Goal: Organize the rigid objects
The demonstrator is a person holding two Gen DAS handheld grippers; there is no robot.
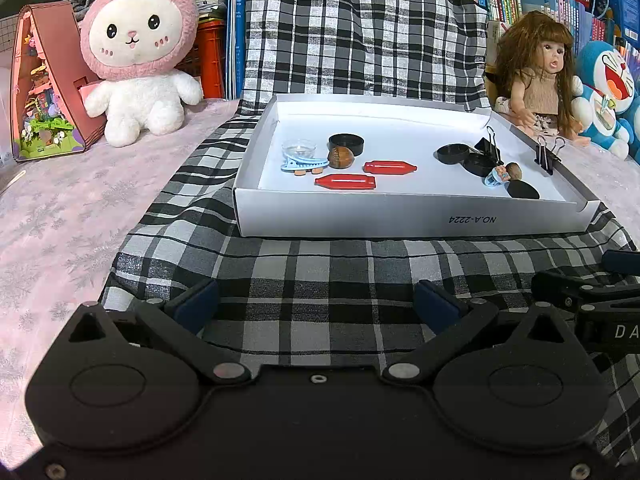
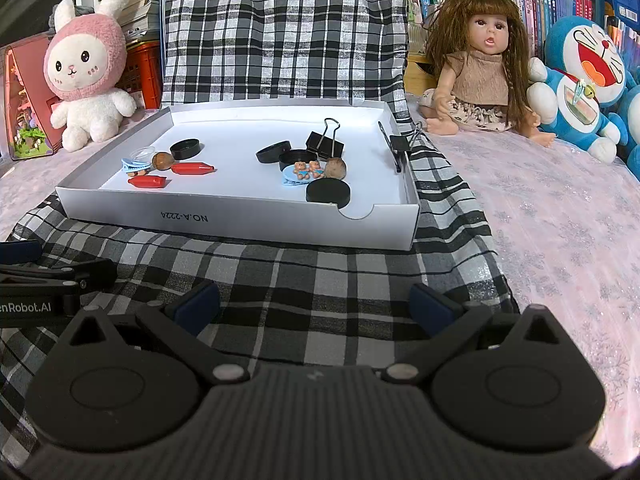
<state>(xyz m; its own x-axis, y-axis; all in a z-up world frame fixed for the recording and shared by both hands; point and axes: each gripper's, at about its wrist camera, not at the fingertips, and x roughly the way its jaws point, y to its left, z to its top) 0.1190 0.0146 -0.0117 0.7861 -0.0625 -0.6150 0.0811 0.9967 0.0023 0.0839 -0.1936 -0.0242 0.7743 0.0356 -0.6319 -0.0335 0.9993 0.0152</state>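
White tray (image 1: 400, 220) sits on plaid cloth (image 1: 320, 272), holding red capsules (image 1: 346, 182), black caps (image 2: 185, 149), nuts, blue hair clips, binder clips (image 2: 325, 143). My left tongs (image 1: 316, 304) and right tongs (image 2: 314, 306): both spread apart, empty, near tray front. Bunny plush (image 1: 140, 52), doll (image 2: 480, 68) behind.

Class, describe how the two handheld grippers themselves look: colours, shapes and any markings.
Both the left gripper and right gripper are matte black, with two round housings, silver pivot pins and dark blue finger pads. White lettering marks their sides. No cables or sleeves show.
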